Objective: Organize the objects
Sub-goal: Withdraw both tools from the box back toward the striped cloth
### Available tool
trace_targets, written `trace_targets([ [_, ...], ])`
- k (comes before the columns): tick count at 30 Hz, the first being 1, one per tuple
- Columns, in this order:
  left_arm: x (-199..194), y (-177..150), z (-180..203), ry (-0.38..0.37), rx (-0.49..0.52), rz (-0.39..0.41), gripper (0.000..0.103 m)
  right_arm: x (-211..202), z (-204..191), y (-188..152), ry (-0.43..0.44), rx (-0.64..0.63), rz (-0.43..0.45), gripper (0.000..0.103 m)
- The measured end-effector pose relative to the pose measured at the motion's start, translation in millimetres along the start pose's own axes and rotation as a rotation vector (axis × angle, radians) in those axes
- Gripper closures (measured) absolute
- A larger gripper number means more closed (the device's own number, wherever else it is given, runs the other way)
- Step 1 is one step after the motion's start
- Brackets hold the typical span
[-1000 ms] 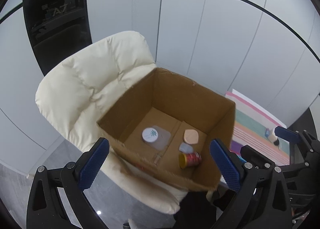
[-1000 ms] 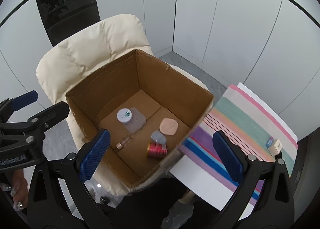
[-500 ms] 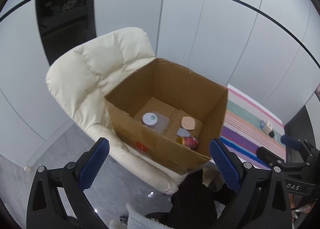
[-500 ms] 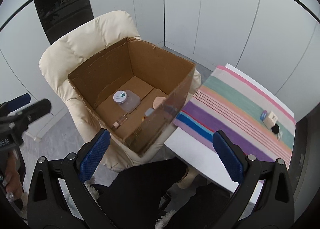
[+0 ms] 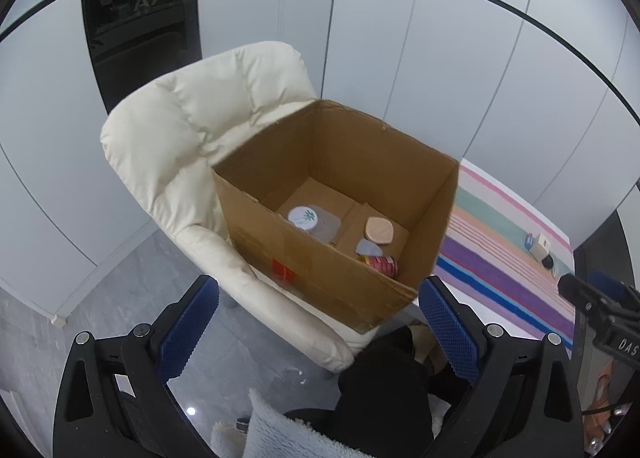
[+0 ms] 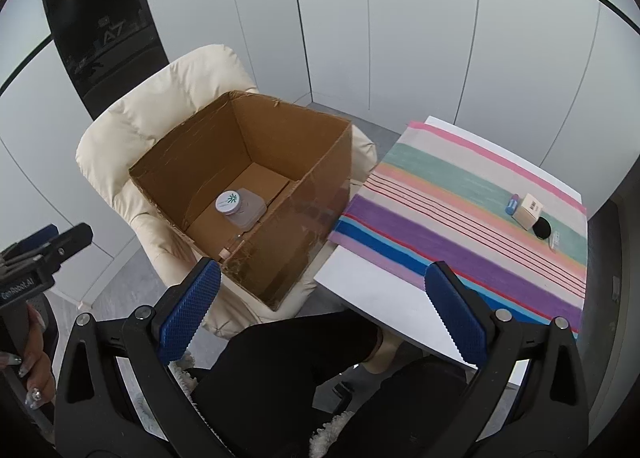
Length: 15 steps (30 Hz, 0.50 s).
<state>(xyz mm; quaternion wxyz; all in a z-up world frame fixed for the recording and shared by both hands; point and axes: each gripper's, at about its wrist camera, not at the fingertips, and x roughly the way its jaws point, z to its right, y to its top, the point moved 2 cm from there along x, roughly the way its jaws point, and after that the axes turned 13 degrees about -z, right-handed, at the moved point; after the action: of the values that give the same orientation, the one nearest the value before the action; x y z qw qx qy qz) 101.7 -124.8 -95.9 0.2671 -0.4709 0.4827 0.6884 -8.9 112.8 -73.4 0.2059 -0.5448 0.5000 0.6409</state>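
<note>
An open cardboard box [image 5: 320, 258] [image 6: 280, 234] rests on a cream armchair [image 5: 184, 146] [image 6: 120, 130]. Inside lie a white-lidded jar [image 5: 304, 217] [image 6: 229, 202], a peach compact [image 5: 379, 230], a small grey piece [image 5: 368, 247] and a red can [image 5: 382, 262]. On the striped cloth [image 6: 460, 218] far right sit a small beige box [image 6: 529, 211] [image 5: 542, 245], a blue item [image 6: 512, 204] and a black disc [image 6: 542, 228]. My left gripper [image 5: 318, 322] and right gripper [image 6: 320, 306] both hang open and empty, above and short of the box.
A white table [image 6: 380, 294] carries the striped cloth to the right of the armchair. A person's dark-clothed legs [image 6: 288, 374] fill the foreground. Grey panelled walls [image 5: 440, 58] stand behind, and a black cabinet [image 5: 136, 6] is at the back left.
Both grippers have pulled back and up from the box, which now looks smaller and farther. The right view has swung rightward, showing more of the striped table.
</note>
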Motion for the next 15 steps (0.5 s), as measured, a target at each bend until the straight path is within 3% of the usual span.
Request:
trace_targets([
  [7, 9, -3, 36, -0.016, 0.066, -0.022, 0.003, -16, 35, -11, -0.026, 0.065, 0.031, 0.0],
  [15, 22, -1, 117, -0.07, 0.238, -0.029, 0.003, -41, 98, -37, -0.098, 0.193, 0.064, 0.0],
])
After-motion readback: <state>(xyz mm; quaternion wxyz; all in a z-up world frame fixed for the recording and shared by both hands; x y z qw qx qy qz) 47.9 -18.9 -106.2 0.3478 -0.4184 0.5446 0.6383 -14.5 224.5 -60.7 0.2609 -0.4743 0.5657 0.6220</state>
